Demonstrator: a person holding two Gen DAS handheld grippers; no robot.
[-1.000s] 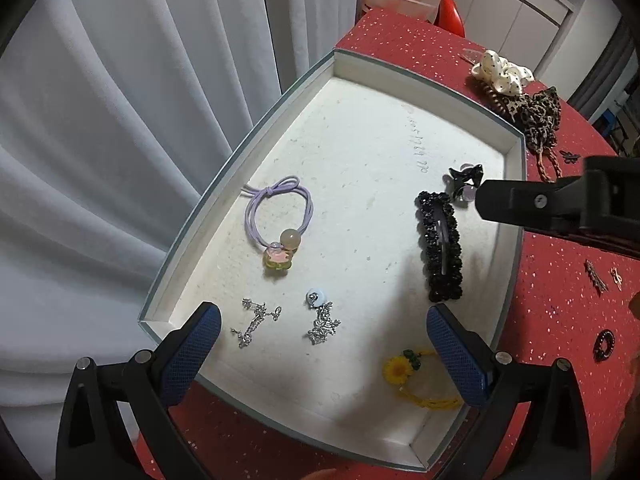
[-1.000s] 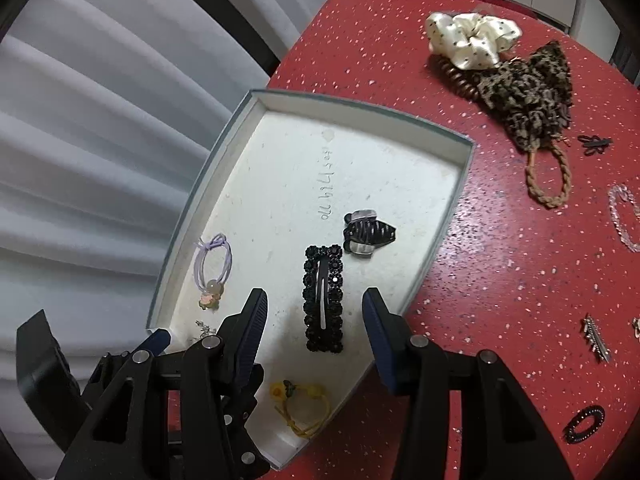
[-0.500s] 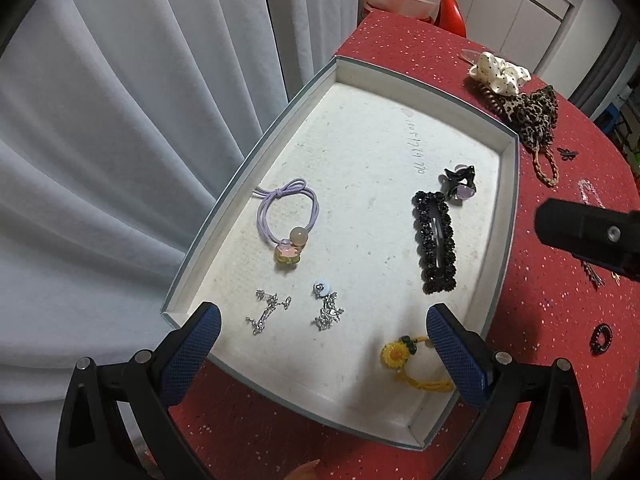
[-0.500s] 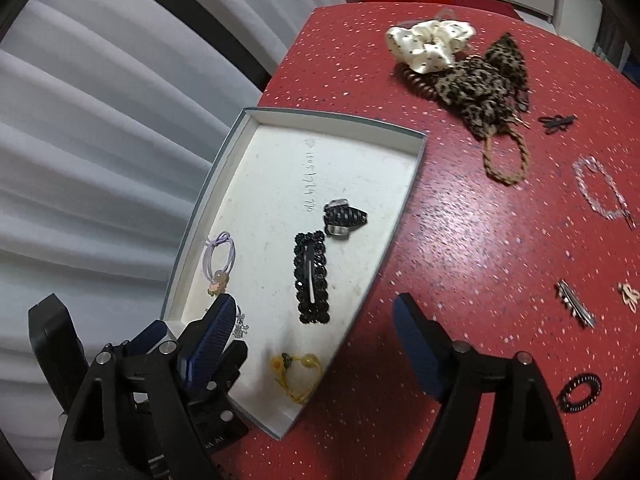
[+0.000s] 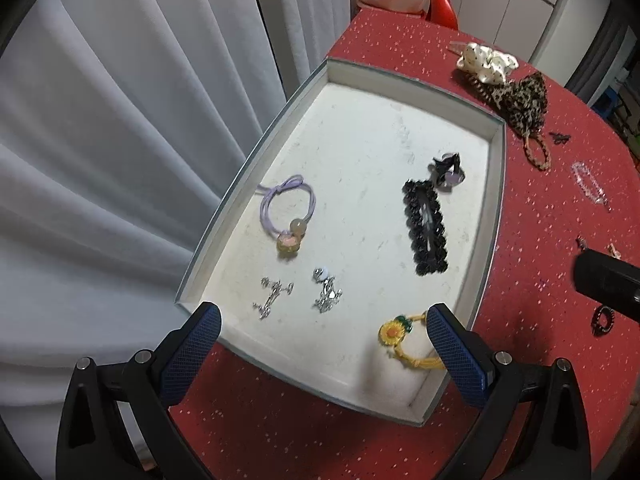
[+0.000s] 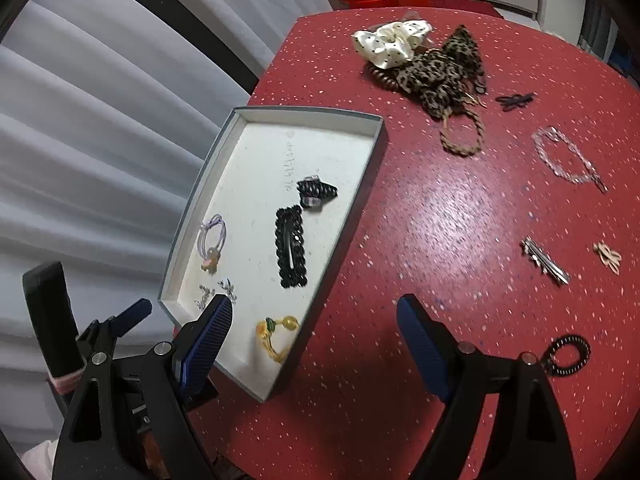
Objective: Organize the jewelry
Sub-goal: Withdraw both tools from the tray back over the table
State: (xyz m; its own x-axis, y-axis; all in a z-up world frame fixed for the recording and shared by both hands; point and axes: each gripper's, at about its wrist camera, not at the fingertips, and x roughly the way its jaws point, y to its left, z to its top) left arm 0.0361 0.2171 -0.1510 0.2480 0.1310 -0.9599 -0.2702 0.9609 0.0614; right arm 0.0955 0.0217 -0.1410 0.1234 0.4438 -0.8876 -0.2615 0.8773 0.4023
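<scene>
— Counting what sits in your tray [image 5: 494, 184]?
— Six pieces, black barrette [image 5: 425, 227] near its right wall. Seven lie loose on the red surface [image 6: 440, 220]. Both claws [image 5: 320, 352] [image 6: 316, 344] gape, empty.

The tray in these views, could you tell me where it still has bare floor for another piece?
The tray is bare across its far half, beyond the purple hair tie and small black claw clip, and down the middle strip between that tie and the black beaded clip. The near end is crowded: silver earrings and sunflower tie.
</scene>
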